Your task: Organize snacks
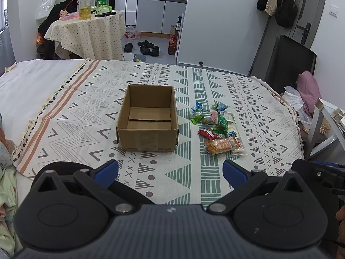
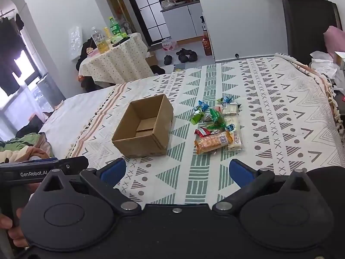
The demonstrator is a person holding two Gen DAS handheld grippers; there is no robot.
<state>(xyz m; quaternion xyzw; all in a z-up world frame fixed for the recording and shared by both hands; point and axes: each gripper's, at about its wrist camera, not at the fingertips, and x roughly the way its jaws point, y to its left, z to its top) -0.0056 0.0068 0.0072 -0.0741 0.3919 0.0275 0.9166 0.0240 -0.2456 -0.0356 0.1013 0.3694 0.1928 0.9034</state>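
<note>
Left gripper (image 1: 170, 170) & right gripper (image 2: 175, 170): jaws fully spread, nothing between them, both over patterned bedspread (image 1: 86, 116). Cardboard box (image 1: 147, 118) sits open, nothing inside. Snacks (image 1: 217, 129) piled just beside box, on its right.

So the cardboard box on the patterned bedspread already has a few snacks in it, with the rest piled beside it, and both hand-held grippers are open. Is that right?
Not quite: the cardboard box is empty. The left wrist view looks straight into it and shows only bare cardboard. All the snacks lie in a pile beside it on the patterned bedspread. The left hand-held gripper and right hand-held gripper are indeed both open.
</note>
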